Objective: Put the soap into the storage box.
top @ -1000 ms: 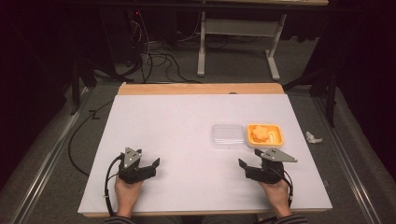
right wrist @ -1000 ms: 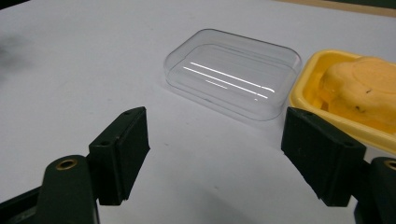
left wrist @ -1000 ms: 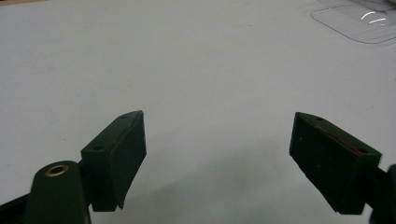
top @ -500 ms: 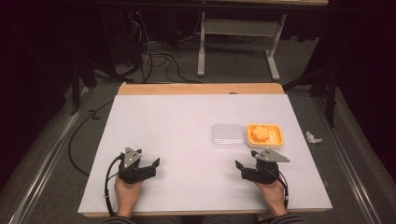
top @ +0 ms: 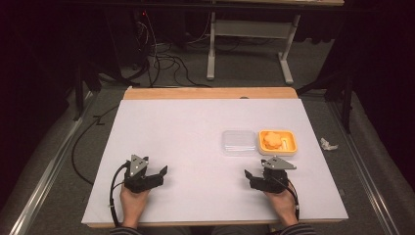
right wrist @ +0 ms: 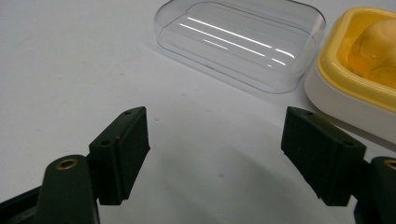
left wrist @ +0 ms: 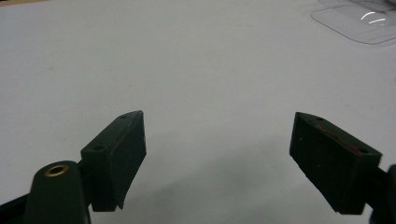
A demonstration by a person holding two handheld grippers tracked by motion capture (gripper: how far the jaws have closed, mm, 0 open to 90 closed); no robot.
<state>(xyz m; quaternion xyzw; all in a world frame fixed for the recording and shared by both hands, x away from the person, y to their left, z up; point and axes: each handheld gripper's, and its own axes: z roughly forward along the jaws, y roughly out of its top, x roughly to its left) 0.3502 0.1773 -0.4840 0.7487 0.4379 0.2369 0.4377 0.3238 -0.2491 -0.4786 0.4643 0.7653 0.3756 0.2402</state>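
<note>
A white table (top: 195, 147) with a wooden far edge fills the middle of the high view; dark floor, cables (top: 156, 54) and a grey desk frame (top: 244, 44) lie behind it. At lower left the left gripper (top: 159, 175) rests on the table, jaws wide apart, holding nothing; right of centre a clear lid (top: 239, 142) touches a yellow tray (top: 277, 142) of orange food; just below them the right gripper (top: 254, 176) rests, jaws apart and empty; a crumpled scrap (top: 328, 144) lies on the floor at far right.
</note>
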